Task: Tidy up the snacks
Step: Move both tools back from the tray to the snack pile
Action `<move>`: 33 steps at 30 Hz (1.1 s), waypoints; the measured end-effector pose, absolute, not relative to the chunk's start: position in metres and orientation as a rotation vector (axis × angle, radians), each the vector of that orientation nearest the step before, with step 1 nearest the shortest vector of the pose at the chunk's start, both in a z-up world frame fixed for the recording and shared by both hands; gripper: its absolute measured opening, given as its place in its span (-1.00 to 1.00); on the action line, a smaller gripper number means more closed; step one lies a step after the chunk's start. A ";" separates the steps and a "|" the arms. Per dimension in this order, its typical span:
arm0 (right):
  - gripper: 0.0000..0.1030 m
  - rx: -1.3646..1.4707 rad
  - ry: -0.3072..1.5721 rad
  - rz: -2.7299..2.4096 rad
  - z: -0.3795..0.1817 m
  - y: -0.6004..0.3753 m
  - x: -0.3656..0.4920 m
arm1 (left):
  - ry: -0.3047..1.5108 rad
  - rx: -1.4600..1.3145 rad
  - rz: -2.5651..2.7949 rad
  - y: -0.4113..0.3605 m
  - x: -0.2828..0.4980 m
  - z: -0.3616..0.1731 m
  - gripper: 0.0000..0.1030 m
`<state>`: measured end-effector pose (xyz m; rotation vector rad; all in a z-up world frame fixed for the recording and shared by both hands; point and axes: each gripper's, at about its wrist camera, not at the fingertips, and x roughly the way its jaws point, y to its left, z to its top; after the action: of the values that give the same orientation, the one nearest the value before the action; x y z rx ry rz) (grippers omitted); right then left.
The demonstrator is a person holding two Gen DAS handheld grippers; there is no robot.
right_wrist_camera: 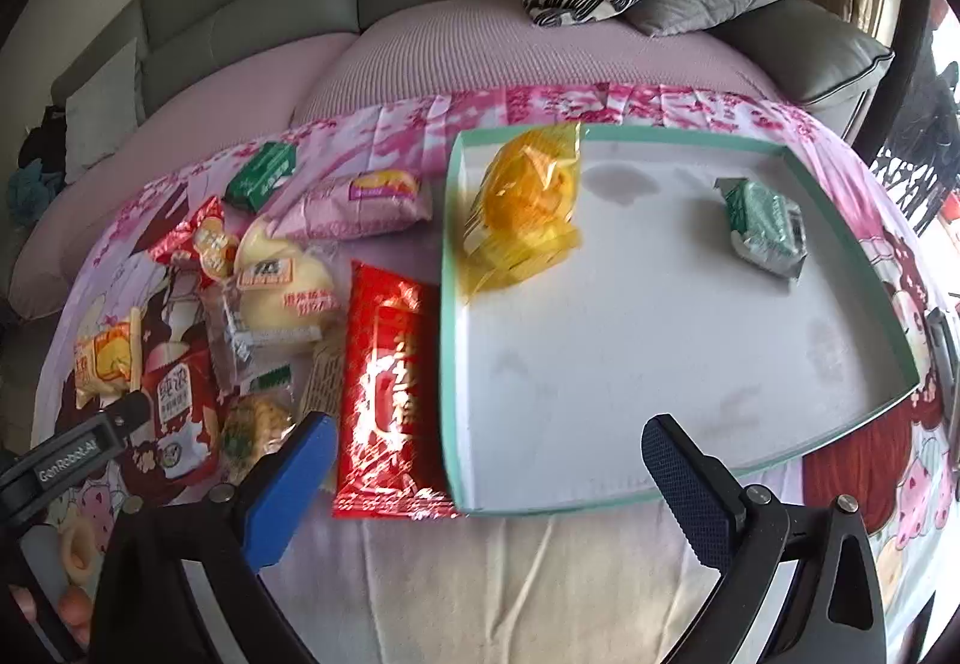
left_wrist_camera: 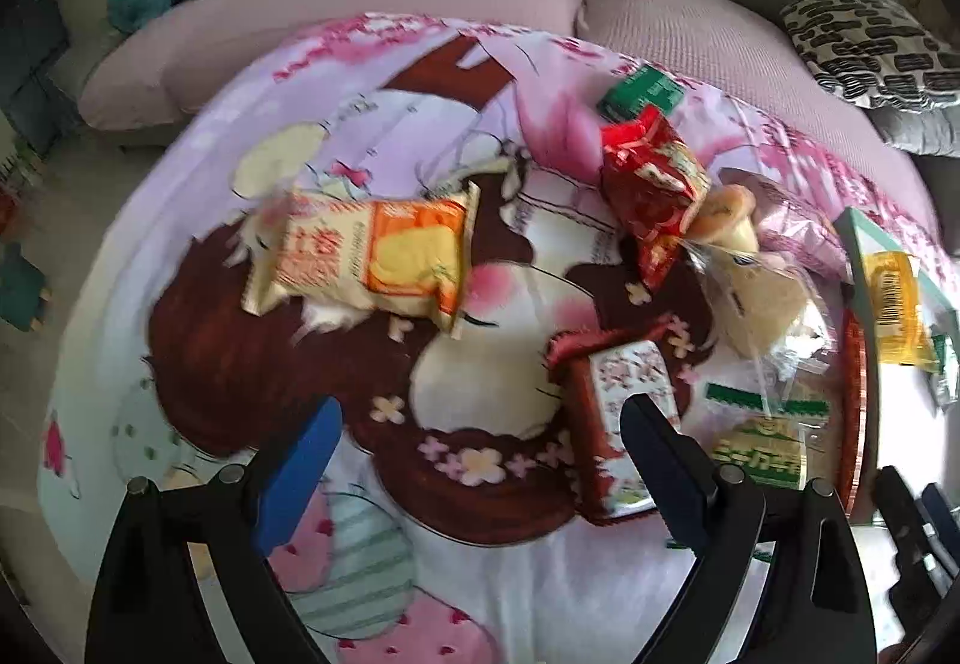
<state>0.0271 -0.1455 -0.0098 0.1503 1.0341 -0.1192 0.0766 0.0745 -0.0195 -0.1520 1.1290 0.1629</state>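
Your left gripper (left_wrist_camera: 480,460) has its fingers wide apart with nothing between them, above the printed cloth (left_wrist_camera: 492,562) that covers the desk. Just past its right finger (left_wrist_camera: 666,472) lies a dark red packet with a white panel (left_wrist_camera: 612,418), and a yellow-and-orange packet (left_wrist_camera: 366,256) lies alone toward the left, with bare cloth all round it.

Your right gripper (right_wrist_camera: 489,475) also has its fingers spread and empty, held over the near edge of the desk. Its right finger (right_wrist_camera: 690,484) stands over the near rim of the shallow white tray with a teal rim (right_wrist_camera: 456,256). The tray takes up the right half of the desk, reaching almost to the far edge. Inside it, an orange wrapped snack (right_wrist_camera: 528,202) lies in the far left corner and a green foil packet (right_wrist_camera: 762,226) near the far right side; the rest of its floor is open.

A large shiny red bag (right_wrist_camera: 384,394) lies touching the tray's left wall. Left of it the snacks crowd together: a pale bun in clear wrap (right_wrist_camera: 282,286), a small red packet (right_wrist_camera: 198,244), a pink packet (right_wrist_camera: 372,205) and a green packet (right_wrist_camera: 261,175) toward the far edge. Along the near edge the cloth is free of snacks.
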 end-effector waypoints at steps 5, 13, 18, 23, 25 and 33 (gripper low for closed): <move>0.99 0.128 1.031 -0.089 -0.011 -0.134 0.027 | 1.149 -0.170 0.123 0.061 0.080 -0.030 0.83; 0.99 0.135 1.025 -0.093 -0.014 -0.136 0.027 | 1.127 -0.117 0.088 0.041 0.085 -0.033 0.83; 0.99 0.137 1.019 -0.087 -0.014 -0.137 0.027 | 1.107 -0.071 0.077 0.031 0.086 -0.034 0.83; 0.99 0.143 1.018 -0.078 -0.016 -0.137 0.028 | 1.072 -0.050 0.060 0.023 0.085 -0.031 0.83; 0.99 0.147 1.022 -0.075 -0.018 -0.138 0.029 | 1.074 -0.052 0.058 0.023 0.087 -0.033 0.83; 0.99 0.167 1.021 -0.071 -0.021 -0.143 0.031 | 1.108 -0.101 0.135 0.041 0.091 -0.041 0.83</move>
<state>0.0308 -0.1425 -0.0208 0.1665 1.0205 -0.0712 0.0909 0.0405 -0.0412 -0.1012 1.1077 0.1349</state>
